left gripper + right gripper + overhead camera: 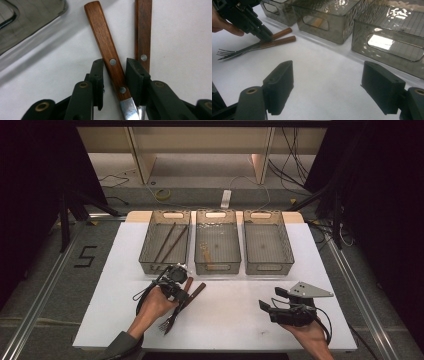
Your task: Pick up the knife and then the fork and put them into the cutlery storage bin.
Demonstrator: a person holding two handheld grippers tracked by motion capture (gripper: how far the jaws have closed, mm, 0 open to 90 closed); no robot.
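Observation:
Two wooden-handled utensils lie crossed on the white table [235,320], in front of the left bin. One is a fork [172,317] [237,51] with its tines toward me. My left gripper [181,292] [115,63] is down over them. Its jaws straddle the nearer handle [110,55], with a small gap on the left side. The second handle [143,32] lies just outside the right jaw. My right gripper [271,299] [327,72] hovers open over bare table at the front right, holding nothing.
Three clear grey bins stand in a row at the back. The left bin [145,265] holds two brown sticks [167,242], the middle bin [217,268] a small wooden piece [206,255], and the right bin [267,268] looks empty.

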